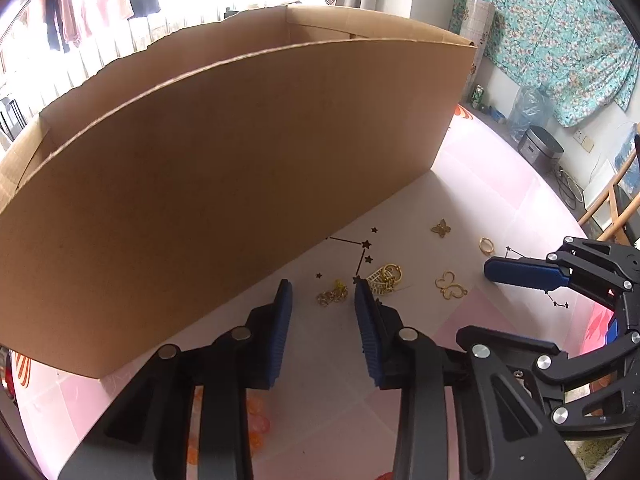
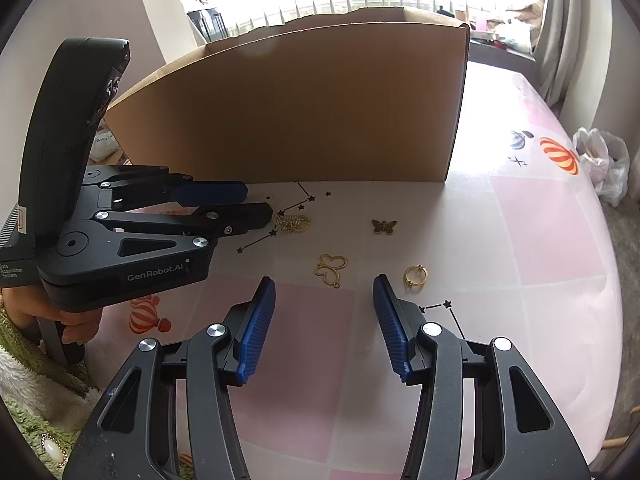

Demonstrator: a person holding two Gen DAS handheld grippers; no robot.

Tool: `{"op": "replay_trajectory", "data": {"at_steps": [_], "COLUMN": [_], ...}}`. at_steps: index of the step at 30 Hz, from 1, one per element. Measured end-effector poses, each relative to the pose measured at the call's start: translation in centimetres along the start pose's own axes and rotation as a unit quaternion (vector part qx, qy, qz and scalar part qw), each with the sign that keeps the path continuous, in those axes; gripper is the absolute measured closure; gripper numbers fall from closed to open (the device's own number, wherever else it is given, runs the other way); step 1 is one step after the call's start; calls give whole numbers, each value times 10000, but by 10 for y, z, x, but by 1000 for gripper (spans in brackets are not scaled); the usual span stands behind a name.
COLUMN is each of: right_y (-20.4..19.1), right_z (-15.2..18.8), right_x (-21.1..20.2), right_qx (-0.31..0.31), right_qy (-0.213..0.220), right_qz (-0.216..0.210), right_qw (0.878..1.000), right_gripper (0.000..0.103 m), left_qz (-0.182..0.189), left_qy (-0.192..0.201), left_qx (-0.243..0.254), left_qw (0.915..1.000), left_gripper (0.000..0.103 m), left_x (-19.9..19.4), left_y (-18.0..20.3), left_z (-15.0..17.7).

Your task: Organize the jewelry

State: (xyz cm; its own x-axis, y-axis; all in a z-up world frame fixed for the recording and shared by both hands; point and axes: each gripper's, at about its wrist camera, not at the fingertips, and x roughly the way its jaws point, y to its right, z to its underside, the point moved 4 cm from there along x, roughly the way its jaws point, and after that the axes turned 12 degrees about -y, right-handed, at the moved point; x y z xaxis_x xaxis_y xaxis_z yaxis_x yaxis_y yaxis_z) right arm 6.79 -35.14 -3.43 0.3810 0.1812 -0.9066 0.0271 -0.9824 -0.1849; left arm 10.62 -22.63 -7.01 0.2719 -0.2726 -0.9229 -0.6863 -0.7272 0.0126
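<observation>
L gripper (image 1: 323,292): yours, tipped down at the table; jaws part-open, nothing between the pads. A small gold chain bit (image 1: 332,295) lies on the cloth just past the tips, in the gap.
L right-side pad (image 1: 366,320): its tip sits just beside the gold cluster (image 1: 384,278); can't tell if it touches.
R gripper (image 2: 324,284): jaws open wider, empty, hovering over the pink-check tablecloth (image 2: 540,240).
Near R tips: open butterfly charm (image 2: 331,269) ahead in the gap, gold ring (image 2: 416,276) just outside the right pad.
Further out: dark butterfly charm (image 2: 384,227), alone, well apart from the cluster.
Far: cardboard box (image 2: 304,108), upright wall facing you, inside not visible from here.
Step, my guess: L pick of the chain bit or cluster.
How to do it well: centre one pc between the pads before closing; thin flat metal, so get the tips down to the cloth & close slow.
Watch: the cluster looks tangled, may lift as a clump. Keep R clear of L's path.
</observation>
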Motion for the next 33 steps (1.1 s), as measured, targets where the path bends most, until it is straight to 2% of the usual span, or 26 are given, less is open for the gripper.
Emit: {"op": "replay_trajectory", "data": {"at_steps": [3,10,15,21,27,33], "right_y": [1,0,5,12,14,10], "right_z": [-1,7,8,10,11,11], "right_x": [1,-2,-3,-9,-17,-18], "right_qx": [6,46,160,307,292,186], "right_qy": [10,25,11,18,59,68], "right_qz": [-18,-56,-71,-43,60,109], "right_qw": [10000,10000,9998,9995,9995,9997], "right_gripper": [55,55,55,55,55,55], "left_qz": [-65,-88,-54,130,329,435], "left_qy": [26,43,100,199,300,215], "left_qx": [29,215,287,95,-109,-219], "left_qw": [10000,9997,9995,9997,9989,9986], "left_gripper": [80,85,97,101,101,101], "left_x": [-2,-1,0,1,-17,-21], "left_y": [-1,-1,2,5,3,9], "left_z": [2,2,3,10,29,50]}}
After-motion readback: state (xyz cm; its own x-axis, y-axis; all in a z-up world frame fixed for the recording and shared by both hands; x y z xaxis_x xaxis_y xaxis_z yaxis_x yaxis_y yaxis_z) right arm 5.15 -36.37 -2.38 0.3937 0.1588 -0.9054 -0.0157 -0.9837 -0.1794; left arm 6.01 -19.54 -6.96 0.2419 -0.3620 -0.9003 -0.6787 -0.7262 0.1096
